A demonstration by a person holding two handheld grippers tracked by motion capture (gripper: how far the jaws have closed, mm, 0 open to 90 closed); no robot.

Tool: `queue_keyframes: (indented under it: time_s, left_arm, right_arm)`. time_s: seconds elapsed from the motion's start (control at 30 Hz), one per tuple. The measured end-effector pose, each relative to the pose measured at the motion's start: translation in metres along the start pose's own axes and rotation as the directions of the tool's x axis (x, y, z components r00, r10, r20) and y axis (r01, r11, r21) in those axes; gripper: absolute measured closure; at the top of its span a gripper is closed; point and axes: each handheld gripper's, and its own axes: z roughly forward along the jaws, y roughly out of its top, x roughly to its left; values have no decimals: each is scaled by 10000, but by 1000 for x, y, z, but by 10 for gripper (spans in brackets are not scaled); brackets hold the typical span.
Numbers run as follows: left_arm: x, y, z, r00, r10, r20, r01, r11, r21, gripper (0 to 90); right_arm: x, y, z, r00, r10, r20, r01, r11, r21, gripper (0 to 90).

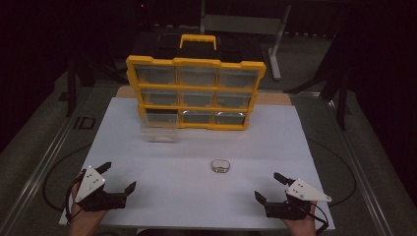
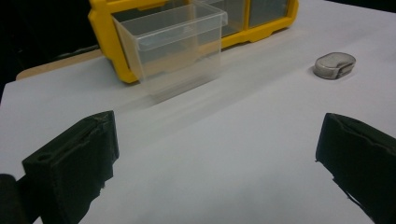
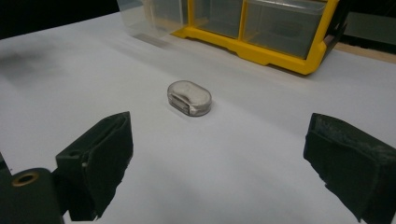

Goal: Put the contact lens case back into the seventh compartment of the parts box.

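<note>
Both grippers rest low at the near edge of the white surface [image 1: 275,142], each held in a hand: the left gripper [image 1: 118,178] and the right gripper [image 1: 269,187], jaws spread wide and holding nothing. Ahead of the right gripper's jaws, slightly toward its left jaw, lies a small oval metal tin [image 3: 189,98] with bare surface around it; from the left gripper it sits far ahead, beyond the right jaw [image 2: 334,65]. Farther ahead of the left jaws stands a clear plastic drawer [image 2: 173,44], pulled out of the bottom-left slot of a yellow organizer cabinet [image 1: 195,93] whose other drawers sit closed.
</note>
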Motion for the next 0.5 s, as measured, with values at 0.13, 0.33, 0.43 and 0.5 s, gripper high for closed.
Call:
queue_keyframes:
  time_s: [0.13, 0.33, 0.43, 0.5]
  left_arm:
    - [2, -1, -1, 10000, -100, 0, 100, 9999, -22, 2]
    - [4, -3, 0, 9996, -259, 106, 258, 9996, 80, 3]
    - [3, -2, 0, 9997, -208, 132, 208, 9998, -9, 3]
    - [2, -2, 1, 9997, -184, 163, 183, 9998, 39, 3]
  right_arm:
    - [-2, 0, 0, 9999, 120, -5, -120, 9999, -70, 82]
    - [-5, 0, 3, 9997, 256, -30, -255, 9992, 298, 73]
    - [-5, 1, 2, 9996, 265, 56, -267, 9989, 392, 73]
    - [-6, 3, 1, 9996, 271, 62, -273, 9991, 335, 73]
